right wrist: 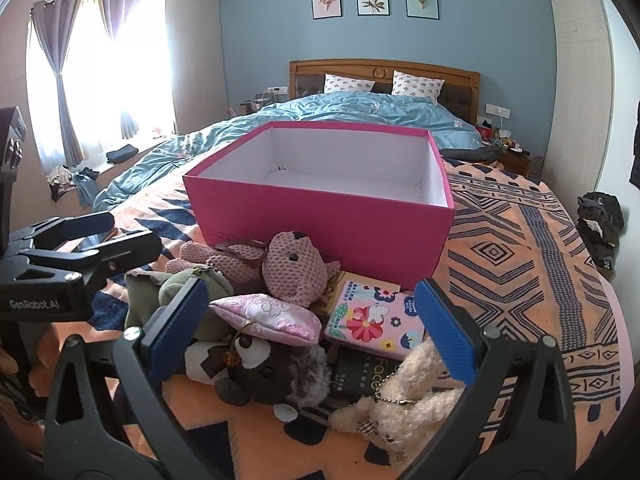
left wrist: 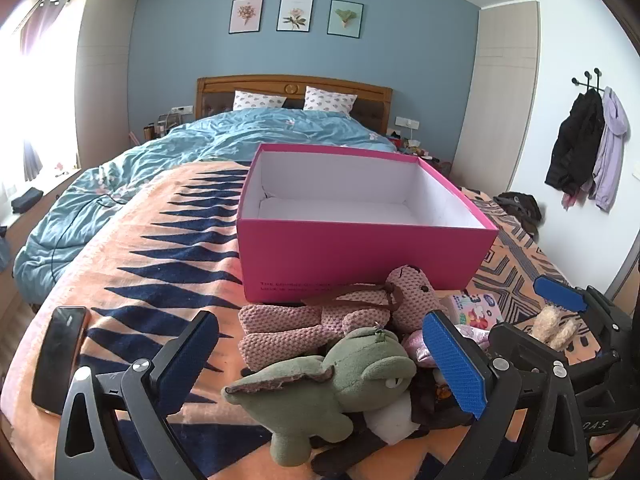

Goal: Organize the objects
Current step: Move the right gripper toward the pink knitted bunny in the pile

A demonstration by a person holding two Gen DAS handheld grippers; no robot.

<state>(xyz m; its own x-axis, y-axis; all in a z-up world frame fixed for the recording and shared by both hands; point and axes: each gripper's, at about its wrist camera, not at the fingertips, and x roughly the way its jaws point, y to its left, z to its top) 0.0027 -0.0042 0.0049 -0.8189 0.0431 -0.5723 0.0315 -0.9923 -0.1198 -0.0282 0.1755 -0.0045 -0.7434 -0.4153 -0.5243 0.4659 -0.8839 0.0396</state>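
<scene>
Bedroom, patterned bed (right wrist: 520, 280) | pink box (right wrist: 320, 216) sits empty behind toy pile (right wrist: 260, 320), ready for loading | your left gripper (left wrist: 320, 364) and right gripper (right wrist: 312, 328) fingers released, holding nothing

Small print on the pink box (left wrist: 360, 256) is too blurred to read.

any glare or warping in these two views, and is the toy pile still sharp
Left wrist view: the window at the left edge is blown out white, and the fisheye bends the walls; the green plush and pink box stay sharp. Right wrist view: the curtained window glares heavily, the edges curve and corners go dark, yet the cream plush reads crisp.
</scene>
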